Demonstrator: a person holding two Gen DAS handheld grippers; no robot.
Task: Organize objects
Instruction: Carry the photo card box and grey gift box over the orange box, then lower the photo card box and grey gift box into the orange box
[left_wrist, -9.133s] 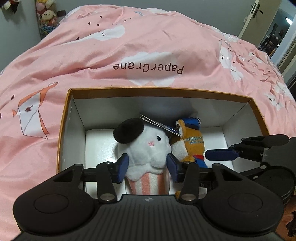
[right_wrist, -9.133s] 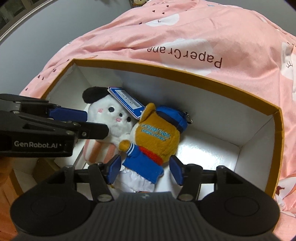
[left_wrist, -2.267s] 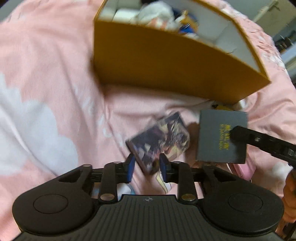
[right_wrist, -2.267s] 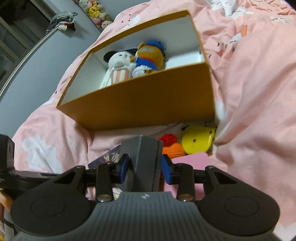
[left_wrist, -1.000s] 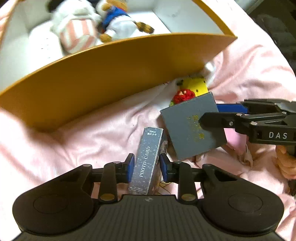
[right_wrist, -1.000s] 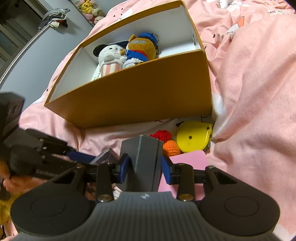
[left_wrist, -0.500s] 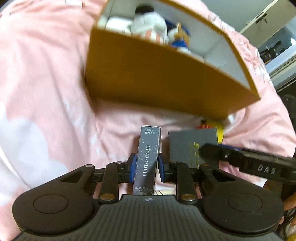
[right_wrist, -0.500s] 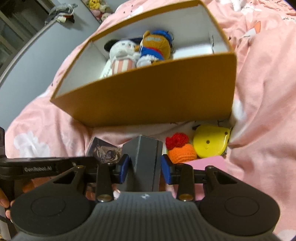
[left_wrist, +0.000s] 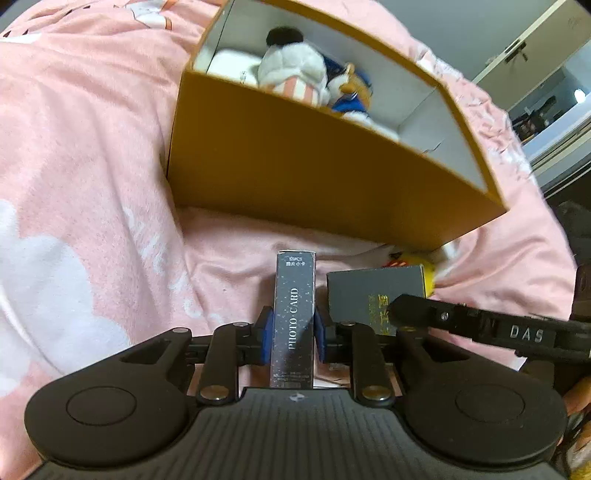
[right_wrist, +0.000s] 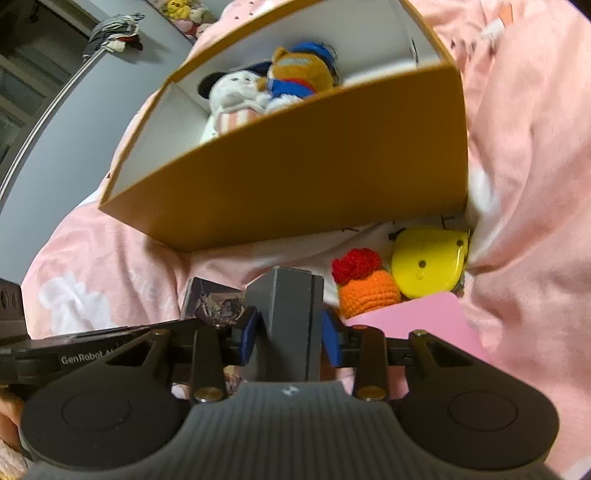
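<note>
In my left gripper (left_wrist: 291, 334) the fingers have just been closing and now pinch a slim photo card box (left_wrist: 294, 317), held upright above the pink bed cover (left_wrist: 85, 155). My right gripper (right_wrist: 290, 334) clamps a dark grey box (right_wrist: 291, 321) at a middling width. Both are lifted short of the big yellow box (left_wrist: 295, 173), where two plush toys (right_wrist: 266, 88) already sit. Next, I judge, each must clear the near wall and go down into the free space inside.
</note>
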